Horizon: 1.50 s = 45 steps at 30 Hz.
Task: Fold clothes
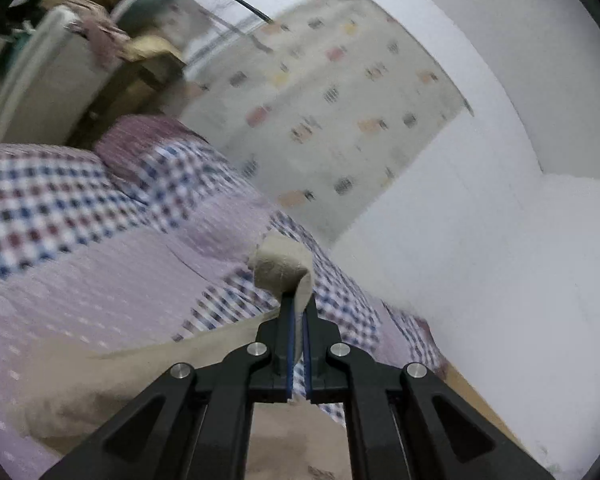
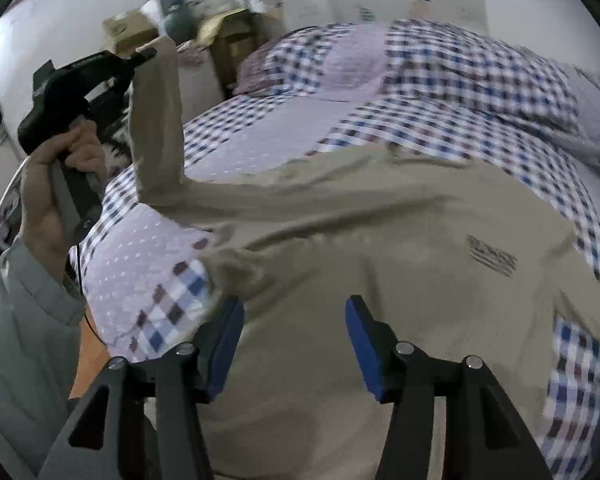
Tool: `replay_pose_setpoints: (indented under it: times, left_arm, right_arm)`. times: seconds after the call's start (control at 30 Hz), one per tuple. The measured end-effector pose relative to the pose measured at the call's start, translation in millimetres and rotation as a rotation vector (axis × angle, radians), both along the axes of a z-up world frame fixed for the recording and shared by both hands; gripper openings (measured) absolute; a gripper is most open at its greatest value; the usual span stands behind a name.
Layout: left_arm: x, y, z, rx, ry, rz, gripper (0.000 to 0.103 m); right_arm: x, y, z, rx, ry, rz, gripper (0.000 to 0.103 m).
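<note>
A beige long-sleeved shirt (image 2: 340, 232) lies spread on the bed, with a dark chest print (image 2: 492, 258) towards the right. My left gripper (image 1: 298, 312) is shut on the cuff of its sleeve (image 1: 282, 268), which curls over the fingertips. In the right wrist view a hand (image 2: 56, 184) holds that left gripper (image 2: 146, 55) up at the left, and the sleeve (image 2: 158, 128) hangs from it down to the shirt. My right gripper (image 2: 294, 320) stands open just above the shirt's lower body, its blue pads (image 2: 362, 340) apart and pressing on nothing.
A checked and lilac quilt (image 2: 440, 92) covers the bed, with a pillow (image 1: 140, 144) at its head. A white wall (image 1: 480, 260) runs along the bed's far side, with a patterned curtain (image 1: 340, 112) on it. Wooden furniture (image 2: 228, 48) and cardboard boxes (image 2: 128, 28) stand beyond the bed.
</note>
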State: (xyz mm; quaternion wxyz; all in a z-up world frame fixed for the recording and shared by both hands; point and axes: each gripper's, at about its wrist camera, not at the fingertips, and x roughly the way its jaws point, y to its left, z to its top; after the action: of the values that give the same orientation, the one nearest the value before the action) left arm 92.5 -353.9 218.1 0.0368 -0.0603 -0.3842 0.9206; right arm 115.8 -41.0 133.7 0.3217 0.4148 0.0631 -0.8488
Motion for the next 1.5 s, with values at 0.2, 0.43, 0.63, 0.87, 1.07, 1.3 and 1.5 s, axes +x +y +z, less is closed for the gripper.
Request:
replay_pose_setpoints:
  times: [0.2, 0.43, 0.63, 0.87, 1.07, 1.3, 1.5]
  left_arm:
    - [-40.4, 95.7, 0.4, -0.095, -0.057, -0.126, 0.001]
    - [-90.2, 239.4, -31.7, -0.282, -0.179, -0.316, 0.001]
    - [-124.9, 338.0, -110.4, -0.47, -0.467, -0.513, 0.004]
    - [-108.2, 322.6, -96.3, -0.313, -0.378, -0.618, 0.09]
    - [-81.8, 265.4, -66.7, -0.245, -0.29, -0.5, 0.09]
    - [-73.7, 209.3, -95.0, -0.264, -0.449, -0.326, 0.09]
    - [-91.7, 223.4, -133.2, -0.201, -0.517, -0.459, 0.09]
  right_arm:
    - [-16.4, 66.5, -6.2, -0.081, -0.017, -0.1, 0.057]
    - [-32.9, 131.5, -26.0, -0.188, -0.025, -0.219, 0.057]
    - [-39.8, 179.2, -51.3, -0.275, -0.032, -0.302, 0.057]
    - [-53.3, 236.0, -68.0, -0.388, -0.098, -0.408, 0.057]
    - [-71.8, 243.5, -65.9, -0.473, -0.126, -0.398, 0.057]
    - [-108.6, 226.7, -56.7, -0.401, -0.083, -0.351, 0.058]
    - [-148.3, 178.4, -56.0, -0.208, 0.011, -0.228, 0.058]
